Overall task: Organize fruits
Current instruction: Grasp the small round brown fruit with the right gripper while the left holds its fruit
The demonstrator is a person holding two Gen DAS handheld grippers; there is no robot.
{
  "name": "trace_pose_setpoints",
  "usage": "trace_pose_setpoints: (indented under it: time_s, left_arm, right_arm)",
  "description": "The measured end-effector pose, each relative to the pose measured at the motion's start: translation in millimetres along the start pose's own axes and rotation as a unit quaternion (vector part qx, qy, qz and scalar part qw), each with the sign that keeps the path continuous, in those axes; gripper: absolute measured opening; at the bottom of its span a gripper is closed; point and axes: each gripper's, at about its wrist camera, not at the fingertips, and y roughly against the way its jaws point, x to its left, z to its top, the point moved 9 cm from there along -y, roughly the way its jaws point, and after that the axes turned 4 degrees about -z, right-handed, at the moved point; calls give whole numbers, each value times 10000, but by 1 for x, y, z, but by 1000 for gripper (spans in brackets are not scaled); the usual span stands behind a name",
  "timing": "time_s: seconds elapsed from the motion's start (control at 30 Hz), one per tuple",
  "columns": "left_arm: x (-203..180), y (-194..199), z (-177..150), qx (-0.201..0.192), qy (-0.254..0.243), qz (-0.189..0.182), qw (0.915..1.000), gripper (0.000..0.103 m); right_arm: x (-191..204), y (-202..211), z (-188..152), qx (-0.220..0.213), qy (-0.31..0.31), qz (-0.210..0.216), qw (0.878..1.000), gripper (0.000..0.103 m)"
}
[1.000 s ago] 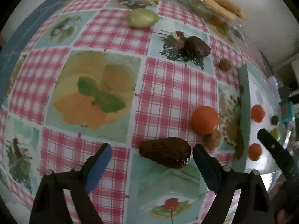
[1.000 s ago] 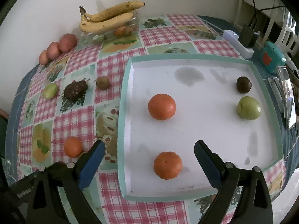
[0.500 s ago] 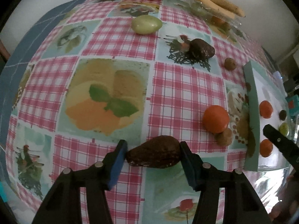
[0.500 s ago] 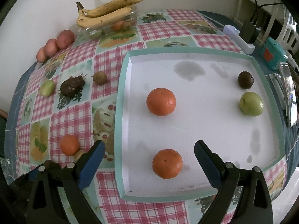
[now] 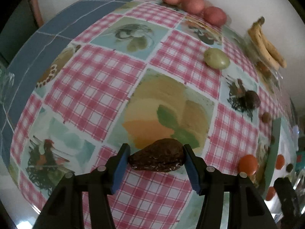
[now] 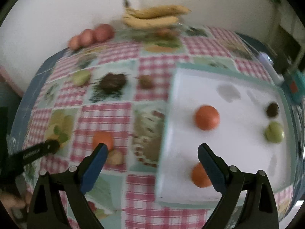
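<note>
Avocado [image 5: 159, 157] is sitting clamped end to end between my left gripper [image 5: 156, 162] pads, over the table's [image 5: 91, 87] near edge; I am aiming for the tray [image 6: 238, 152], keeping it level, while my right gripper [image 6: 152, 164] is hanging open.

Smeared by motion across the whole right wrist view; dark fruit [image 6: 114, 81] there perhaps an avocado. Tray [image 5: 274, 152] squeezed to a sliver at left view's rim. Lower orange [image 6: 200, 175] partly hidden behind a finger.
</note>
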Motion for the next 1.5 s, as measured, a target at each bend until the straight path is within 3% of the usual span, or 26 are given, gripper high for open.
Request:
trace_pose_setpoints:
  time_s: [0.07,0.17,0.2,0.23,0.27,0.47,0.73,1.1,1.43,1.5]
  left_arm:
    - [-1,0,-2,-1,32,-14,10000,59]
    - [1,2,-2,4,58,-27,10000,59]
    - [-1,1,-3,5,64,-26,10000,59]
    - [-1,2,-4,9,60,-23,10000,59]
    - [0,2,-3,11,55,-21,10000,59]
    - [-2,-2,0,9,49,40,10000,59]
    - [-2,-4,0,33,-82,138,9999,59]
    - [-2,-5,0,42,-157,196,9997,59]
    - [-3,-6,0,49,-250,261,9993,59]
    - [-3,-6,0,49,-248,263,9993,59]
  right_arm:
    - [15,4,1,-79,220,229,9995,84]
    - [35,2,-5,-13,549,409,9977,79]
    - [41,0,-8,22,664,422,9969,75]
    - [46,-2,-10,60,749,442,9962,65]
    - [50,-4,-12,109,796,479,9956,63]
    - [58,-27,-28,483,1018,420,9927,60]
    - [62,-43,-40,677,1400,91,9878,58]
    - [63,-49,-36,613,1411,17,9881,58]
    - [63,-47,-35,565,1415,25,9883,26]
    - [63,-47,-34,571,1409,31,9884,26]
